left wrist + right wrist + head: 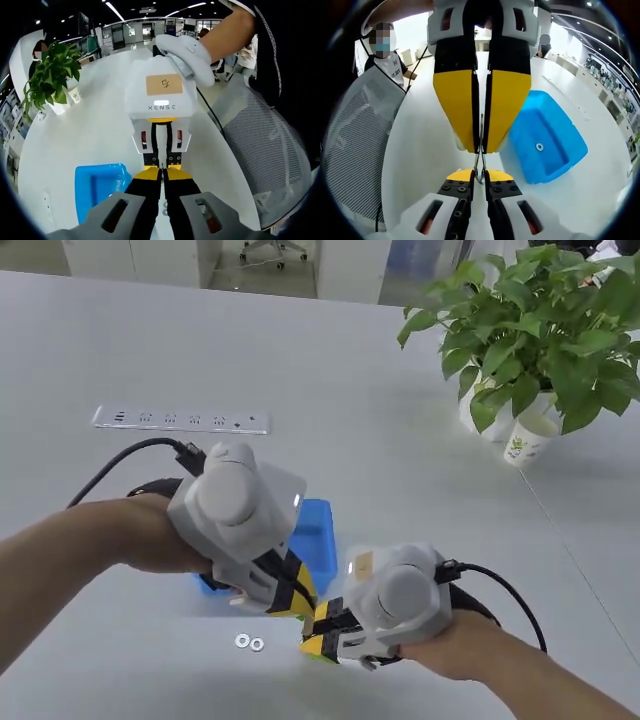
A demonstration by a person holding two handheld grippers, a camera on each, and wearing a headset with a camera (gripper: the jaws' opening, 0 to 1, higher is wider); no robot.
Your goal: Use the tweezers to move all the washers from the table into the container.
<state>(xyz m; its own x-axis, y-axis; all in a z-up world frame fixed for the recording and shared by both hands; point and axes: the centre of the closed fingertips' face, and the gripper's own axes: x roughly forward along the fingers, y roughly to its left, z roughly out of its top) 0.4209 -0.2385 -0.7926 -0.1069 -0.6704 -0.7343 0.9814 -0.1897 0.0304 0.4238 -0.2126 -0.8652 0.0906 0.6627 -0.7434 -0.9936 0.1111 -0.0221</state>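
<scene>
**Tweezers gripped from both ends, two washers to go**

At a white table (150, 340), with a power strip (180, 420) and a plant (540, 330) behind. Clamps the tweezers (480, 162) in the left gripper (162, 172), jaws pinched narrow on the shaft. Pinches the same tweezers' end in the right gripper (480, 176), jaws drawn close, tip to tip with the other. Looks like a regrip ahead of the next pick. Leaves two washers (242, 641) side by side on the table, just beside the grippers. Shows one washer (539, 146) on the floor of the blue container (555, 125), nothing else inside. Calls next for settling the tweezers in one gripper with points free, then nipping a washer and lifting it over the wall.
</scene>
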